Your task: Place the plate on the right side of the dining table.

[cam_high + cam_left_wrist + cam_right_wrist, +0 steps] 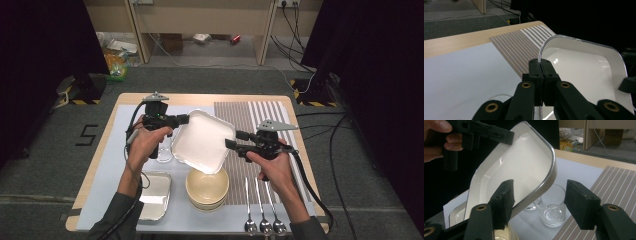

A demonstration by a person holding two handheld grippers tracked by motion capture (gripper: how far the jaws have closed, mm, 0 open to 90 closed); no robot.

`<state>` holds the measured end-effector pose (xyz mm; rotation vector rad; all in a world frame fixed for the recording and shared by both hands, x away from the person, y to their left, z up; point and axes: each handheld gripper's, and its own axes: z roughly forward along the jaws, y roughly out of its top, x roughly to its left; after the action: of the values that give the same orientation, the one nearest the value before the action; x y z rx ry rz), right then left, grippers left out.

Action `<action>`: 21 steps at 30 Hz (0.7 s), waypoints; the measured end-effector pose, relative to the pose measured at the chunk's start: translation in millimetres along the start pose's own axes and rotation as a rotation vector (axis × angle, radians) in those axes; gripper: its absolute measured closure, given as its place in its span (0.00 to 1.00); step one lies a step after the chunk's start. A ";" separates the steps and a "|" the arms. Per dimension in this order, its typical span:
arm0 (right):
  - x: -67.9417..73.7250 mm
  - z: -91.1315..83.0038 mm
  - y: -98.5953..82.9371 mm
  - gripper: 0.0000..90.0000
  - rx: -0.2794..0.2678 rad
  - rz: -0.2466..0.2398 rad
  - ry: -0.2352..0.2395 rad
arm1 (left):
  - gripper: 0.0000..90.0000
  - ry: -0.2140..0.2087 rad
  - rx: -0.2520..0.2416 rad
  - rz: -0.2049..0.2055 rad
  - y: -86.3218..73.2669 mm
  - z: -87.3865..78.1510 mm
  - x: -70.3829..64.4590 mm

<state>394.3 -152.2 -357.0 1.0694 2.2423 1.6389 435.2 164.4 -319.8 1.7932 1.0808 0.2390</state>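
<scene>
Wooden table [200, 98] with striped placemat [250, 120] on grey carpeted floor [210, 80].

Glass [164, 156] mostly hidden behind left hand [145, 142] & white plate [200, 142]; spoon [248, 226] bowls cut off at btm edge.

Stacked cream bowls [207, 189] sit at 6 o'clock on the table, three spoons [262, 216] at 5, metal tray [154, 195] at 7, striped placemat [260, 130] around 2.

Light: bright overhead on the counter [100, 150], dark curtains around it.
Glare: highlights on the white tray [524, 167].
Focus: near jaws slightly soft.
</scene>
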 end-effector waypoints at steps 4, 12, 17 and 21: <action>-4.8 4.6 1.7 0.62 -0.002 0.093 0.025 | 0.98 -0.013 0.005 -0.004 0.8 1.5 -3.0; -9.2 2.9 6.9 0.76 -0.079 0.172 0.072 | 0.97 -0.032 -0.012 0.003 4.5 -2.6 -7.0; -13.8 -6.1 15.5 0.84 -0.149 0.193 0.074 | 0.96 -0.045 -0.029 0.006 8.1 -5.8 -11.6; -16.9 -10.6 24.0 0.85 -0.180 0.201 0.040 | 0.97 -0.055 -0.045 -0.004 10.1 -3.5 -15.0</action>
<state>411.8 -167.5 -336.2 1.2581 2.0182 1.9150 430.1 154.1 -305.3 1.7472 1.0329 0.2088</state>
